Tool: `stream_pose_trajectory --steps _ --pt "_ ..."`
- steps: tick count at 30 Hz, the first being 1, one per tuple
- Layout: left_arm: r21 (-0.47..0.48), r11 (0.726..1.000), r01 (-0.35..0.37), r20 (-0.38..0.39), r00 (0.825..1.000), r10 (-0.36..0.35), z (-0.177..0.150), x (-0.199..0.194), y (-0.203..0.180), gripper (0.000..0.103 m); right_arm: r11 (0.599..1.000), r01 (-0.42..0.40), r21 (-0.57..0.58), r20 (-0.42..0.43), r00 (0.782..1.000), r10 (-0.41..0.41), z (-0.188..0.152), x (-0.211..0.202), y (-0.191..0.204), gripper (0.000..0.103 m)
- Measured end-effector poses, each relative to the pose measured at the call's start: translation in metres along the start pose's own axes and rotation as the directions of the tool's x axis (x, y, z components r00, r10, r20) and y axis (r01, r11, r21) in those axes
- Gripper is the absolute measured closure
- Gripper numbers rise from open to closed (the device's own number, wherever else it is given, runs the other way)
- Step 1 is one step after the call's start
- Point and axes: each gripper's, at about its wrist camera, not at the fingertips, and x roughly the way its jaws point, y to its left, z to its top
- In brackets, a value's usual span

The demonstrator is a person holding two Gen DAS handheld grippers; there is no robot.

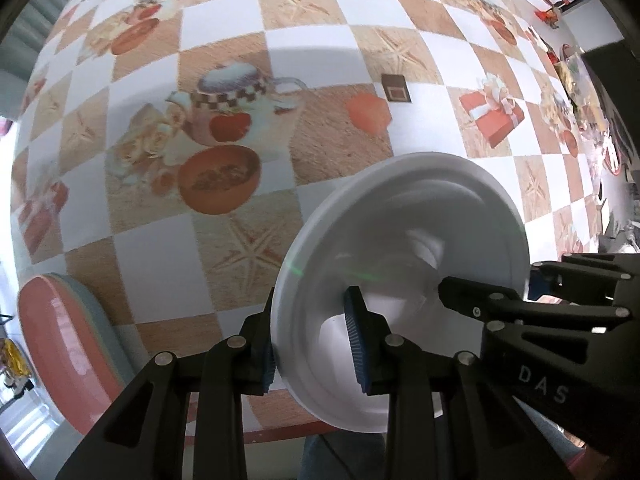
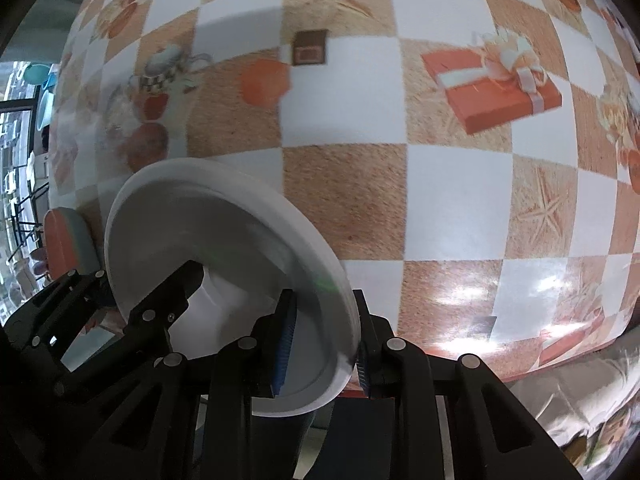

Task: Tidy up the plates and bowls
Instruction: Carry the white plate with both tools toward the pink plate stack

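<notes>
Both my grippers pinch one white plate [image 1: 404, 248] by opposite rims: left gripper [image 1: 312, 344], right gripper [image 2: 322, 344]. It hangs tilted above the tablecloth [image 1: 304, 32]; the stack [image 1: 68, 352] lies left. Risk: uneven pull may twist the rim free.

The round white plastic plate [image 1: 404, 240] is motion-blurred at its centre, its lower rim hidden behind the left gripper [image 1: 312, 344]; the stack of salmon and teal plates [image 1: 60, 352] is cut off by the frame's edge; clutter at the checkered surface [image 1: 320, 60] far edge is too small to tell.
</notes>
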Motion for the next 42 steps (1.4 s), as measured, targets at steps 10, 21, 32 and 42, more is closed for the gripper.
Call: stream_pose_trajectory --steps 10,21,32,42 --pt "-0.049 0.999 -0.002 0.064 0.998 0.005 -0.008 -0.023 0.021 0.07 0.998 0.023 -0.06 0.048 0.999 -0.02 -0.016 -0.008 0.014 0.075" --pt "-0.077 0.997 -0.009 0.111 0.994 0.017 -0.022 -0.046 0.022 0.07 0.995 0.035 -0.092 0.076 0.997 -0.028 -0.027 -0.016 0.02 0.075" --pt "-0.153 0.988 -0.011 0.161 0.986 0.036 -0.024 -0.067 0.053 0.07 0.983 0.058 -0.171 0.107 0.993 -0.04 -0.031 -0.037 0.041 0.075" --pt "-0.233 0.972 -0.018 0.205 0.977 0.067 -0.041 -0.087 0.086 0.07 0.965 0.075 -0.25 0.124 0.991 -0.045 -0.04 -0.052 0.07 0.074"
